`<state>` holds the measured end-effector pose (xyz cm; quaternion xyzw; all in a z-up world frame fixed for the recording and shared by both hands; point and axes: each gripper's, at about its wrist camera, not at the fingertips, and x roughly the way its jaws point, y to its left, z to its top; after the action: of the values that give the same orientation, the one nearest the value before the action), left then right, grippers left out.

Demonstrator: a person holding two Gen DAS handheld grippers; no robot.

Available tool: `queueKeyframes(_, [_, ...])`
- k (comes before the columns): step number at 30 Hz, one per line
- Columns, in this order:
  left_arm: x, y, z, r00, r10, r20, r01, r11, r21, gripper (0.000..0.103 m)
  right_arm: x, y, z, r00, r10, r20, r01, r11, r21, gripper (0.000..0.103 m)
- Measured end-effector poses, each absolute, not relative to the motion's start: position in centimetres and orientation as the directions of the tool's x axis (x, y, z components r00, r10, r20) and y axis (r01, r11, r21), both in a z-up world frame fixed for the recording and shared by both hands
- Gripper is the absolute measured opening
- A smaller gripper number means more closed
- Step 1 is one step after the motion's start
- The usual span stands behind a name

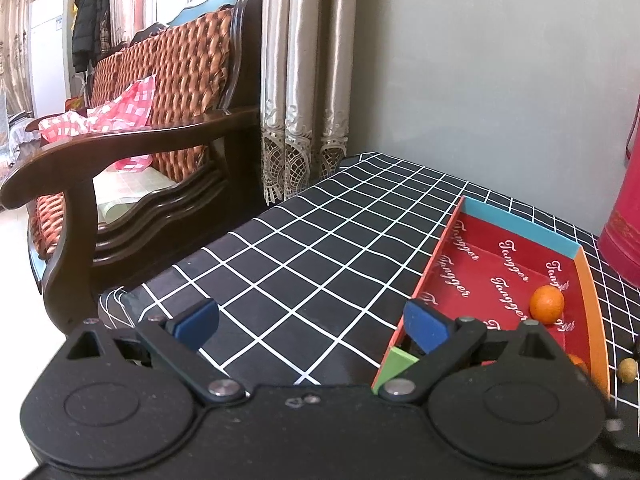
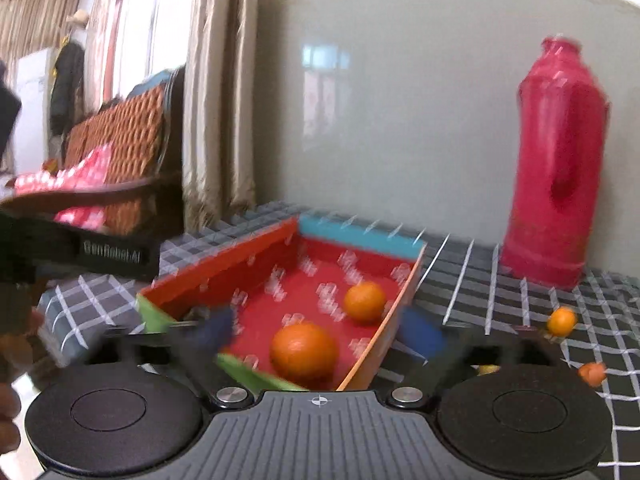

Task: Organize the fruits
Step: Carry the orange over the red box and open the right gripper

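A red cardboard tray (image 1: pixel 496 276) with blue, orange and green rims lies on the checked tablecloth. In the right wrist view the tray (image 2: pixel 304 280) holds two oranges, one near (image 2: pixel 304 350) and one farther back (image 2: pixel 365 302). The left wrist view shows one orange (image 1: pixel 547 304) in the tray and a small yellowish fruit (image 1: pixel 627 369) on the cloth at its right. Small orange fruits (image 2: pixel 561 321) lie on the cloth right of the tray. My left gripper (image 1: pixel 312 326) is open and empty, left of the tray. My right gripper (image 2: pixel 320 334) is open, its fingers astride the tray's near end.
A tall red plastic jug (image 2: pixel 556 168) stands at the back right against the wall. A wooden sofa (image 1: pixel 132 152) stands off the table's left edge, with curtains (image 1: pixel 304 80) behind. The other gripper's black body (image 2: pixel 80 252) shows at the left of the right wrist view.
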<state>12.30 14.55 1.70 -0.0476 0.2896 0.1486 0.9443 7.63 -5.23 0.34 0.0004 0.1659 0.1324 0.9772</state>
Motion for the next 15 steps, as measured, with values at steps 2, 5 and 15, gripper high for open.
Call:
queueKeyframes(2, [12.3,14.5,1.7,0.787,0.252,-0.563,-0.309,0.951,-0.006,0.093,7.0,-5.7,0.9,0.928,0.238,-0.285,-0.238,0.971,0.036,0.099])
queueKeyframes(5, [12.4,14.1,1.7,0.788,0.248,-0.563,-0.304,0.953,-0.006,0.093,6.3,-6.5,1.2,0.950,0.186,-0.251,-0.189,0.982,0.012,0.102])
queueKeyframes(15, [12.3,10.8,1.7,0.814,0.202,-0.545,-0.235,0.972,0.009,0.094,4.6,-10.8,1.9,0.971,-0.180,-0.159,0.169,0.982,-0.082,0.103])
